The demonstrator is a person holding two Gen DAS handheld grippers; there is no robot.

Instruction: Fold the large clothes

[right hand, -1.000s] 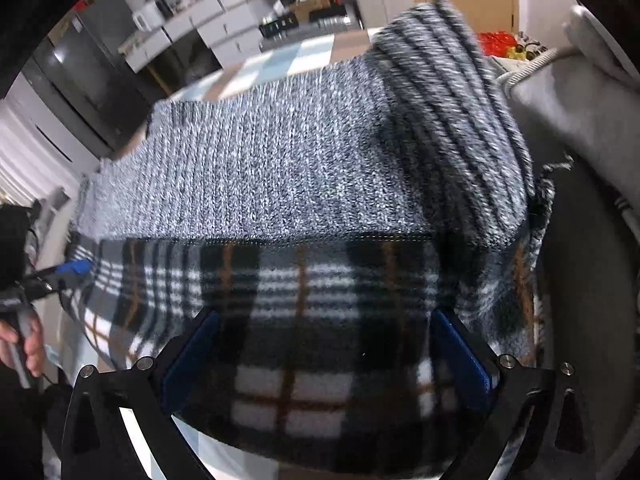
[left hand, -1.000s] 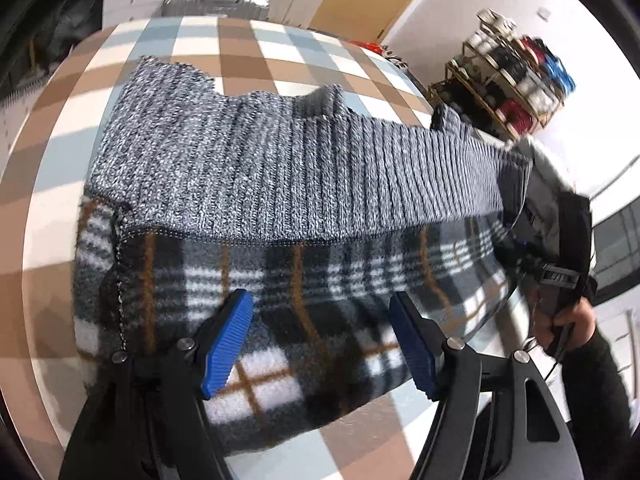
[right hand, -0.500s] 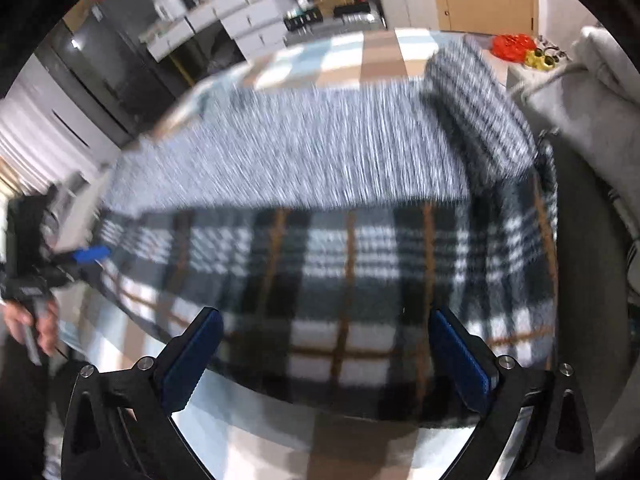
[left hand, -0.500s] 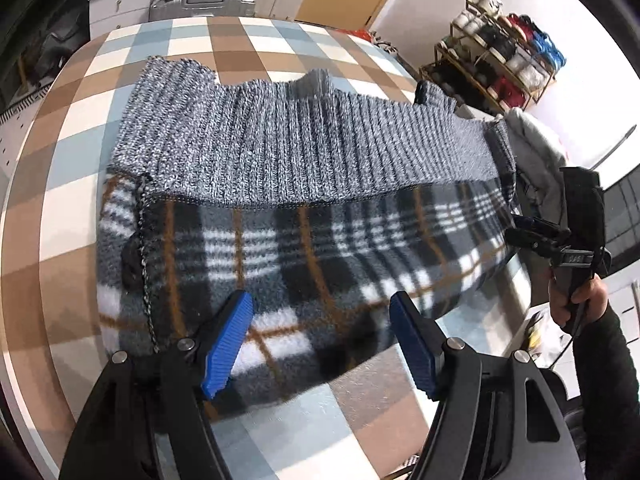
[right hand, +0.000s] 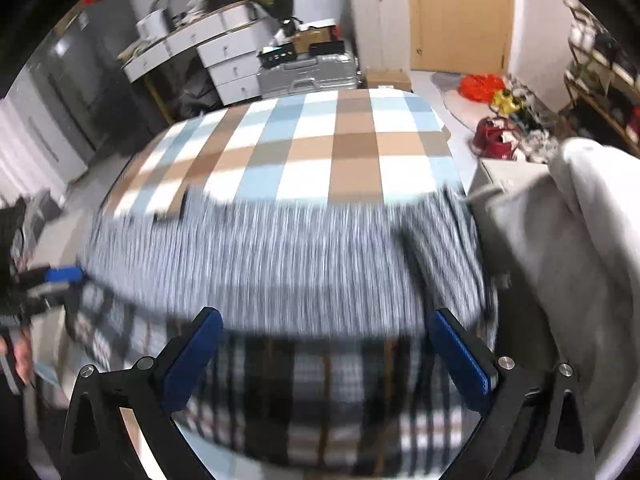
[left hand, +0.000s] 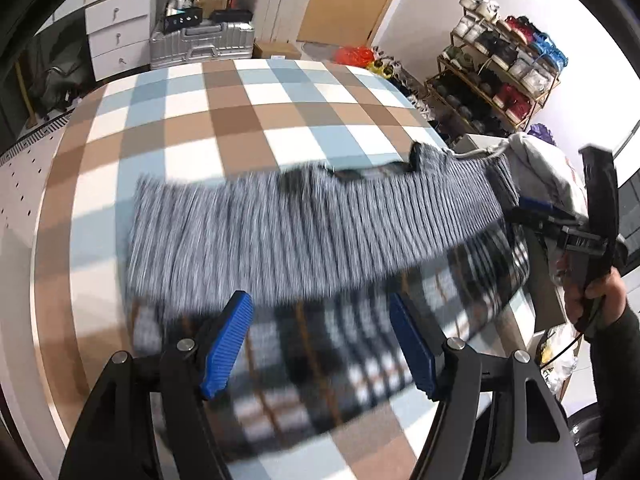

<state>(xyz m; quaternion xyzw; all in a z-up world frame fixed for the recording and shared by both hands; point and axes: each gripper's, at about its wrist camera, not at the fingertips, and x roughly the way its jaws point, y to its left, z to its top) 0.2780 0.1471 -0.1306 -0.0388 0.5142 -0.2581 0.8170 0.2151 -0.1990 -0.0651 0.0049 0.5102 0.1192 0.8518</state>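
Blue ribbed pads are standing wide apart on the left claw, nothing pinched between them, and the black frame is hovering over the near edge of the garment. Same story on the right claw: its blue pads are spread wide and gripping nothing, with cloth showing below the gap but no contact that can be made out.

Just under both claws, the folded grey ribbed knit garment with a black, white and orange plaid fleece lining is lying across the near part of the surface, plaid side nearest, grey knit behind it. It is coming through heavily blurred in both views, so finer detail is not readable. At its right end it is reaching the surface edge, next to a pale grey cloth heap.

Off to the right in the left view, a hand in a dark sleeve is gripping the other tool's handle.

Beyond the garment, the brown, pale blue and white checked surface is running bare to its far edge. Further back, a silver hard-shell suitcase is sitting on the floor beside white drawers, and a shoe rack is lining the right wall.
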